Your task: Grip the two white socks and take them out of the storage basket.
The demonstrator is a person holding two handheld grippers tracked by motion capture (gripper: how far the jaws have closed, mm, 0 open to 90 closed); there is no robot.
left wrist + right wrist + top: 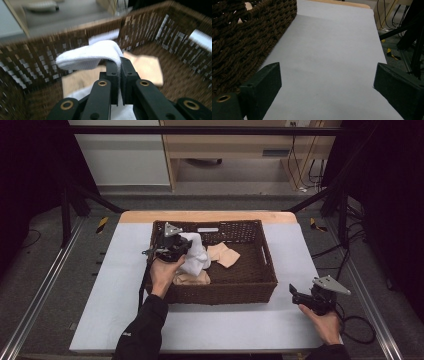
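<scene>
A dark brown wicker basket (260,285) sits in the middle of the table. Inside it my left gripper (179,245) is shut on a white cloth (196,254), which drapes down from the jaws. In the left gripper view the white cloth (92,56) folds over the closed jaws of my left gripper (120,75), above the basket's floor. Beige cloths (224,254) lie on the basket's bottom, and another beige cloth (192,279) lies under the white one. My right gripper (296,294) is held open over the table to the right of the basket, with nothing between its jaws.
The table has a pale grey mat (120,285) with a wooden strip (210,216) along its far edge. In the right gripper view the basket's wall (244,37) stands at the left of the mat (329,55). Black frame bars and cables stand off the table's right side.
</scene>
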